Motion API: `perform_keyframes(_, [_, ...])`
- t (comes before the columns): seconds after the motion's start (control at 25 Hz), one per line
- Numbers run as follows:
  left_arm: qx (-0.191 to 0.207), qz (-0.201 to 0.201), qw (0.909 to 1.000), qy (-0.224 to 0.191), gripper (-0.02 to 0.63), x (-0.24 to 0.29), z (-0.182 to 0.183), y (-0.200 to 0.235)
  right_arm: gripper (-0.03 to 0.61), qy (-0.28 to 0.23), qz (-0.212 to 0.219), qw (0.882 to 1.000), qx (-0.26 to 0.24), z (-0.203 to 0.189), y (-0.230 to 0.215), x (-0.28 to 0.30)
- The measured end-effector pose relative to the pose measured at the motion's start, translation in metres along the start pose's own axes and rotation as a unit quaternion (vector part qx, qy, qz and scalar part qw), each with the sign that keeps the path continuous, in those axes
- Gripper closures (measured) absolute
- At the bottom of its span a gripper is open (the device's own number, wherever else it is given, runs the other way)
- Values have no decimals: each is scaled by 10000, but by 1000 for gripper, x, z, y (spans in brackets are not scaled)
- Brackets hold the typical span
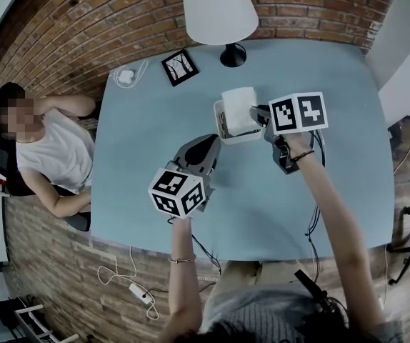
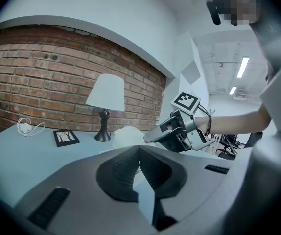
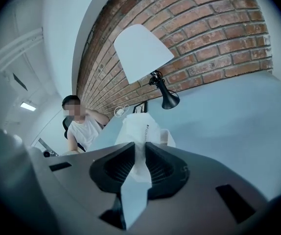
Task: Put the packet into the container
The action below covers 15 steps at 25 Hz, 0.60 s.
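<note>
Pinching the packet (image 3: 141,129) by one edge, the right claw (image 3: 140,150) is holding it upright over the container (image 1: 235,141), ready for lowering; the left claw (image 2: 139,150), pressed together and empty, is hovering near the container.

Two tools (image 1: 209,143) (image 1: 261,114), one packet (image 1: 238,108), one container (image 1: 242,139), one lamp (image 1: 219,9), one picture frame (image 1: 180,66).

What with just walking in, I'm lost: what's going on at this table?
A person works over a blue table with a handheld gripper in each hand. The right gripper is clamped on a white packet, holding it upright at the white container, its lower end apparently inside. The left gripper is shut and empty, hovering nearer the person. Someone else sits at the table's side.
</note>
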<state>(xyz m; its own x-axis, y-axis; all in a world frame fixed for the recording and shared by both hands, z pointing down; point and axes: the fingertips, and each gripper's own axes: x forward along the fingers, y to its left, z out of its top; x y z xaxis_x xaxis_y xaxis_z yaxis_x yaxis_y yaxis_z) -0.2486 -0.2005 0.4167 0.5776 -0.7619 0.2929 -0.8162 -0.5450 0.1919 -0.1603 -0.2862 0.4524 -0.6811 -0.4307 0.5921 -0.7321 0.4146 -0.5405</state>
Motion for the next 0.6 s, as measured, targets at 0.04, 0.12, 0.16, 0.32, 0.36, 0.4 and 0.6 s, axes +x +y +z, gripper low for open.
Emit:
perform_keyframes(0.04, [-25, 1, 10000, 10, 606, 0, -1, 3, 505, 43, -30, 10000, -22, -1, 0, 4])
perform_keyframes(0.12, [-62, -5, 10000, 45, 606, 2, -3, 7, 505, 129, -83, 9999, -51, -3, 0, 10])
perform_keyframes(0.16, [-67, -14, 10000, 70, 606, 4, -5, 9, 505, 167, -102, 9998, -59, -4, -1, 13])
perform_keyframes(0.32, [-72, -48, 9998, 153, 606, 10, -9, 15, 503, 266, -202, 9994, -126, -5, -4, 24])
perform_keyframes(0.36, [-78, -55, 9998, 167, 606, 12, -10, 16, 505, 285, -252, 9992, -152, -5, -5, 27])
perform_keyframes(0.4, [-82, -61, 9998, 180, 606, 13, -11, 17, 505, 309, -296, 9989, -174, -6, -6, 29])
perform_keyframes(0.6, [-109, -75, 9997, 225, 606, 17, -16, 19, 503, 493, -479, 9972, -288, -14, -8, 40])
